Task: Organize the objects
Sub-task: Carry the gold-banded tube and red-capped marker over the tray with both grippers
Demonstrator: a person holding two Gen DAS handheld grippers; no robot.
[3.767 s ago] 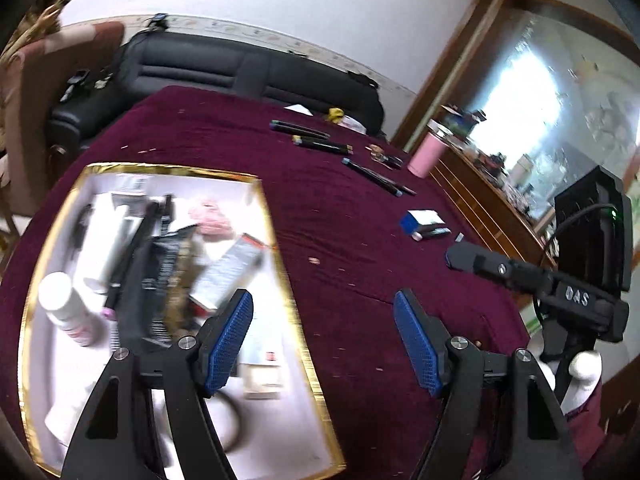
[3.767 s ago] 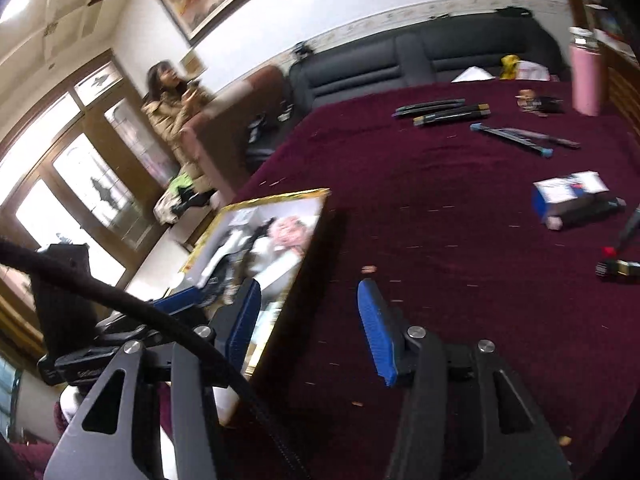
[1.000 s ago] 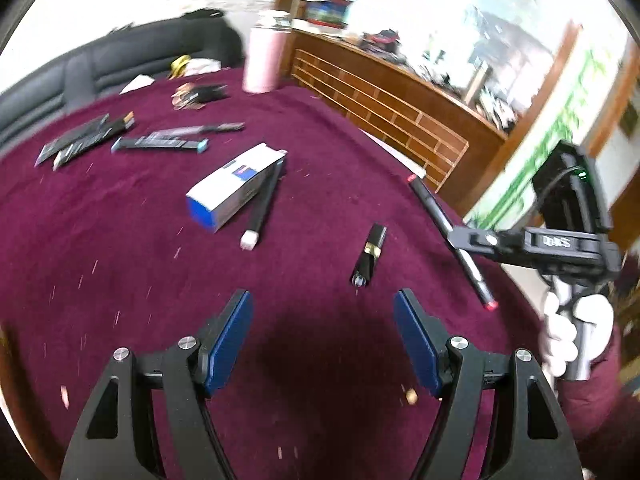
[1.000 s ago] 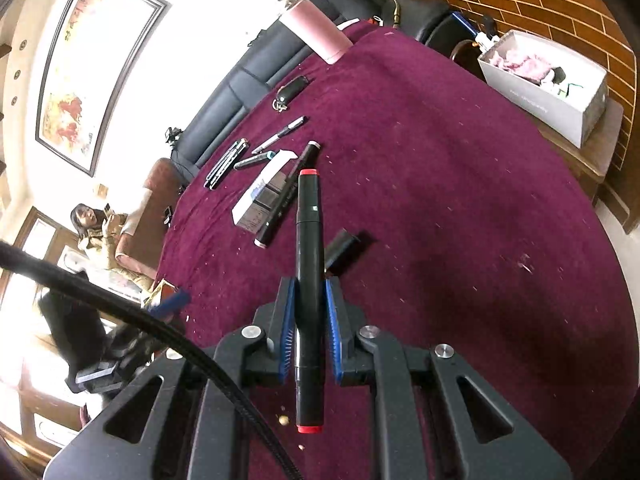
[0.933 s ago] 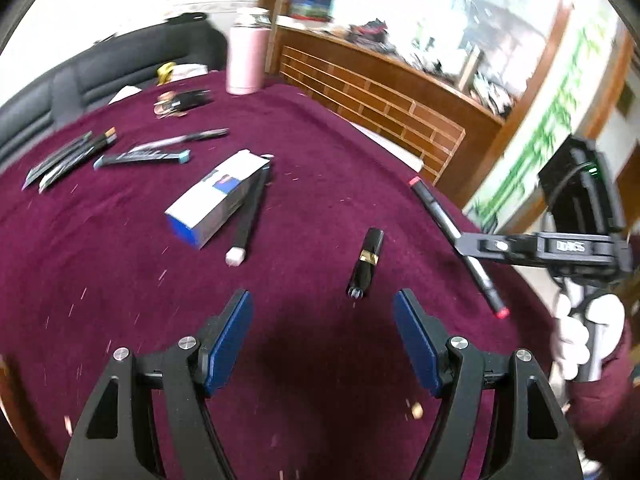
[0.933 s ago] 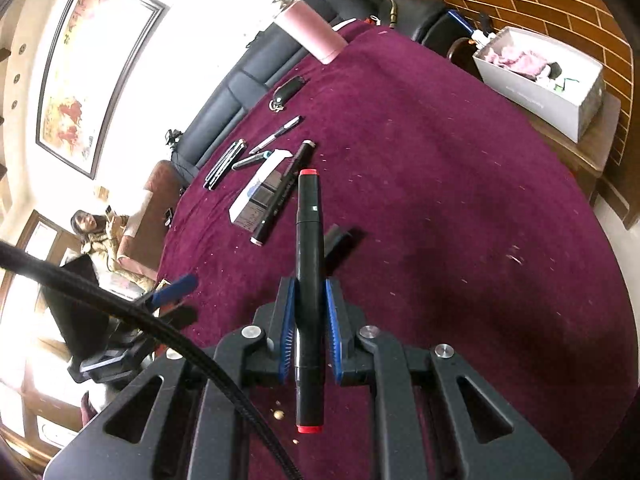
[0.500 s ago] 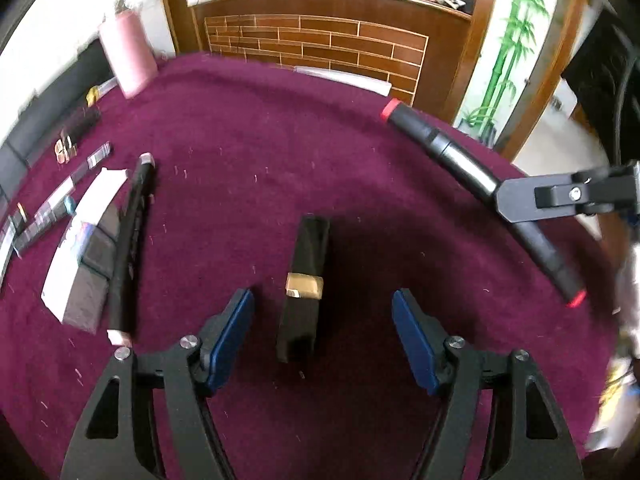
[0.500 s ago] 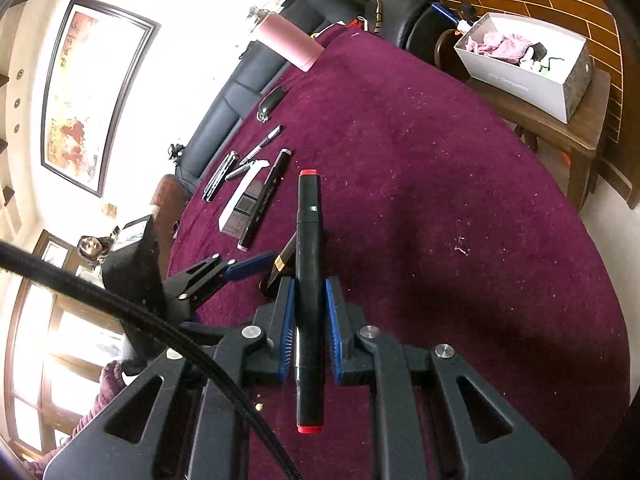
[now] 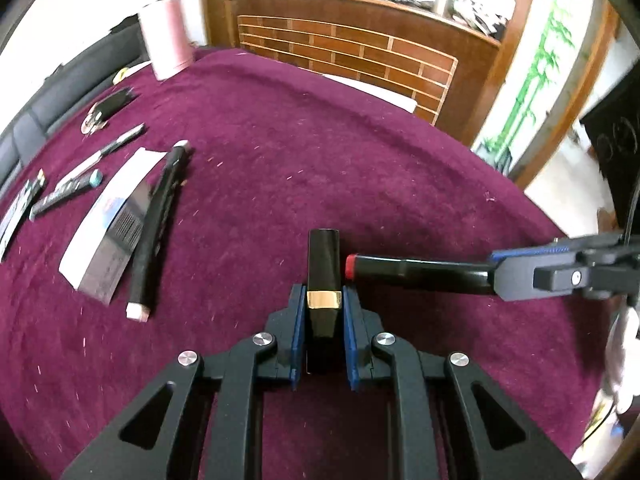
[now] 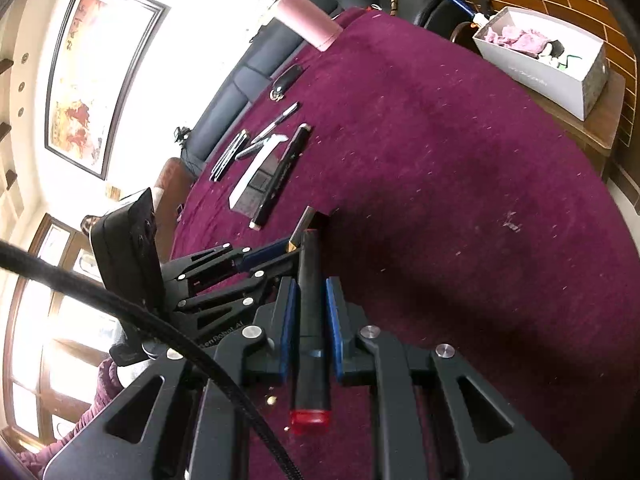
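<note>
My left gripper (image 9: 323, 294) is shut on a black lipstick tube with a gold band (image 9: 324, 264), low over the maroon tablecloth (image 9: 320, 140). My right gripper (image 10: 311, 286) is shut on a black marker with red ends (image 10: 310, 312). In the left wrist view the marker (image 9: 416, 270) comes in from the right, its red tip next to the lipstick. In the right wrist view the left gripper (image 10: 288, 245) holds the lipstick (image 10: 303, 226) just ahead of the marker's tip.
A white and blue box (image 9: 110, 216) and a long black pen (image 9: 158, 216) lie at the left, with more pens (image 9: 66, 192) and a key fob (image 9: 108, 106) beyond. A pink bottle (image 9: 168, 42) stands at the far edge. A wooden cabinet (image 9: 360, 40) stands behind the table.
My left gripper has moved down onto the lipstick and shut on it. The right gripper has brought the marker's tip close beside the lipstick.
</note>
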